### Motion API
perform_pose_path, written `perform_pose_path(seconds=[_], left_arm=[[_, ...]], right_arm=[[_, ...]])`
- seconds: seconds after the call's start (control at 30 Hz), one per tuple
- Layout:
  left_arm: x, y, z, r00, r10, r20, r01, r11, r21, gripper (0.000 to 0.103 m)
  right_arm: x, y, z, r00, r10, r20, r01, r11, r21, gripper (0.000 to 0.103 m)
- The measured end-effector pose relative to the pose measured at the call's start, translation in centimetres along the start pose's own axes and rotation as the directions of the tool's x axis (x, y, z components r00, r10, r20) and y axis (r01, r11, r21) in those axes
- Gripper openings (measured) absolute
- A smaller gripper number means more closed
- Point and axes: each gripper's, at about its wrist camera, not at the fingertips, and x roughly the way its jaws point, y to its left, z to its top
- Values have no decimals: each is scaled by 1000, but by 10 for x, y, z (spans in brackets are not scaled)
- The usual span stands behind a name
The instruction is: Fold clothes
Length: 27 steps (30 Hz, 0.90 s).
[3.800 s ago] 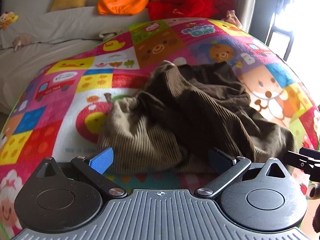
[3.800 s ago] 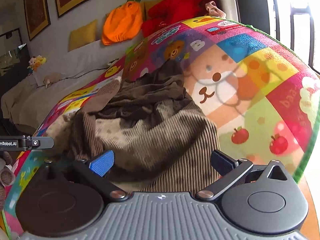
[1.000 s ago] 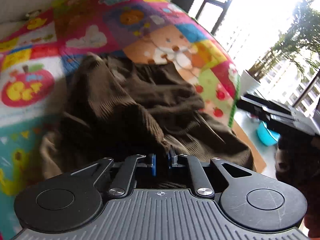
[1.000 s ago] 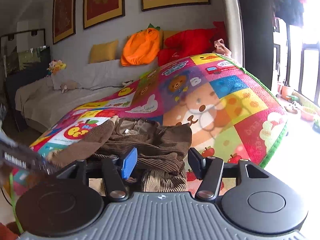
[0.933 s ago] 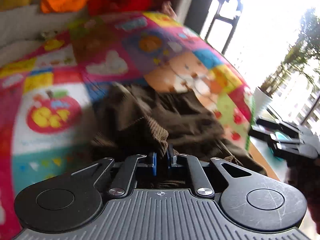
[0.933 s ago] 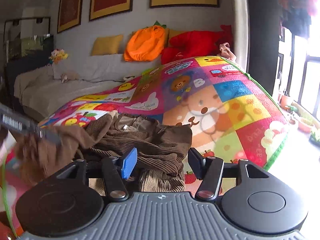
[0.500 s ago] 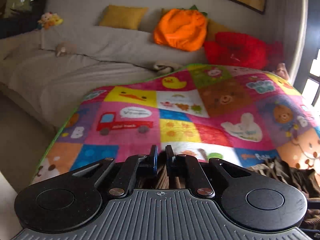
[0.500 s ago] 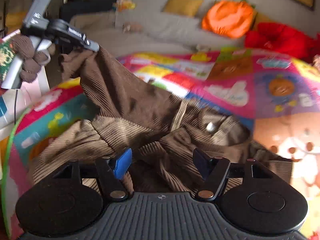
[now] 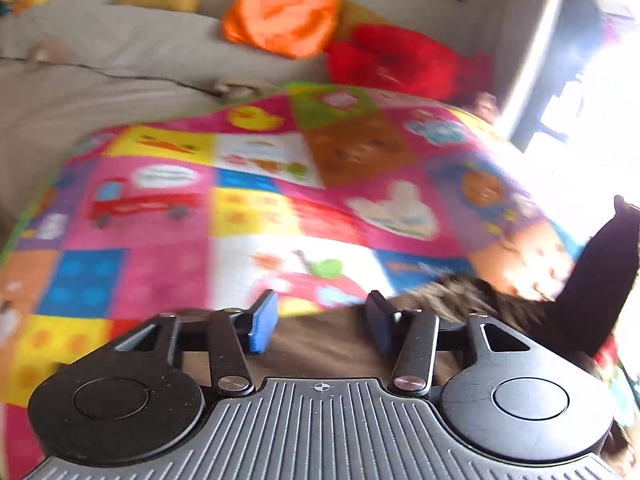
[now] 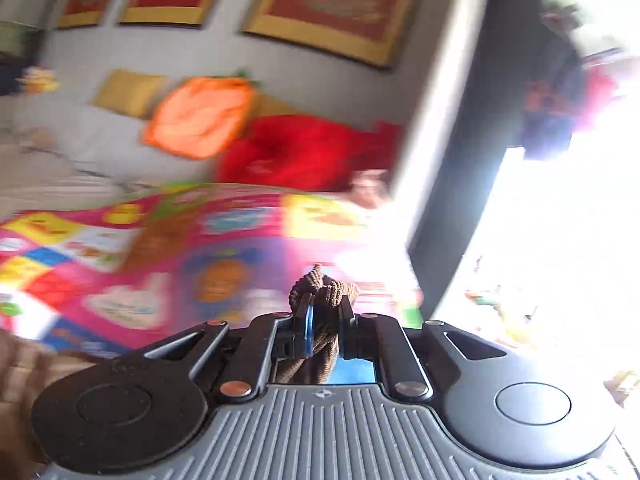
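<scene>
- Right wrist view: right gripper (image 10: 323, 322) fingers clenched on brown corduroy garment (image 10: 320, 344), above patchwork play mat (image 10: 168, 248).
- Left gripper (image 9: 320, 322) fingers released, garment beneath.

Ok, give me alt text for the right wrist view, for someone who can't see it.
The right tool is shut on a bunched fold of brown corduroy garment, held above a colourful patchwork play mat. Behind, blurred, an orange cushion and a red cushion sit under framed pictures.
</scene>
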Motion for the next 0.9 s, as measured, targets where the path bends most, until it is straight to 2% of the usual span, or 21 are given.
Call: perform_pose_path(seconds=[0.03, 0.07, 0.17, 0.2, 0.23, 0.3, 0.37, 0.43, 0.47, 0.5, 0.53, 0.57, 0.63, 0.67, 0.73, 0.83, 0.9], left_arm=[[7, -7, -4, 997, -64, -33, 64, 998, -13, 66], [16, -13, -8, 988, -138, -73, 136, 990, -43, 74], [41, -29, -22, 938, -304, -163, 284, 949, -138, 75], [49, -35, -26, 922, -342, -184, 314, 935, -165, 75], [56, -41, -26, 916, -353, -192, 321, 930, -177, 75], [70, -52, -27, 904, -374, -207, 334, 920, -204, 76], [83, -59, -23, 890, -403, -212, 350, 903, -250, 81], [100, -62, -16, 877, -427, -219, 356, 885, -300, 86], [108, -64, -13, 876, -427, -224, 350, 882, -315, 88], [116, -64, -11, 880, -417, -227, 336, 885, -323, 88], [123, -65, -9, 884, -406, -230, 322, 887, -330, 88], [130, -64, -6, 890, -393, -232, 306, 891, -334, 88], [142, -61, -2, 898, -377, -229, 283, 891, -355, 88], [147, -59, 0, 900, -375, -223, 278, 886, -371, 88], [154, -54, 4, 906, -371, -205, 271, 878, -396, 88], [160, -47, 13, 916, -363, -172, 267, 870, -414, 88], [165, -41, 20, 919, -363, -154, 271, 865, -422, 88]], right_arm=[[5, -15, -10, 999, -44, -21, 44, 999, 8, 10], [7, -23, -23, 996, -60, -59, 61, 998, 16, 10], [16, -43, -66, 982, -79, -174, 85, 996, 30, 11], [17, -43, -80, 975, -72, -211, 79, 997, 23, 11], [18, -44, -92, 968, -78, -240, 84, 996, 14, 12], [13, -46, -105, 964, -97, -248, 105, 994, 17, 14], [-1, -47, -96, 974, -137, -179, 149, 987, 53, 37], [-18, -47, -82, 983, -161, -86, 169, 981, 95, 49], [-26, -45, -72, 993, -110, -48, 116, 985, 128, 53], [-27, -39, -66, 999, -17, -39, 23, 987, 159, 55], [-28, -33, -59, 997, 76, -27, -69, 980, 189, 59], [-29, -27, -53, 985, 170, -15, -162, 962, 219, 62], [-7, -5, -59, 931, 359, -67, -324, 895, 307, 63], [8, 8, -65, 892, 442, -99, -383, 853, 354, 63], [36, 35, -78, 794, 590, -149, -478, 756, 447, 63], [76, 70, -104, 741, 632, -227, -477, 733, 485, 63], [94, 87, -111, 681, 685, -260, -493, 691, 528, 63]])
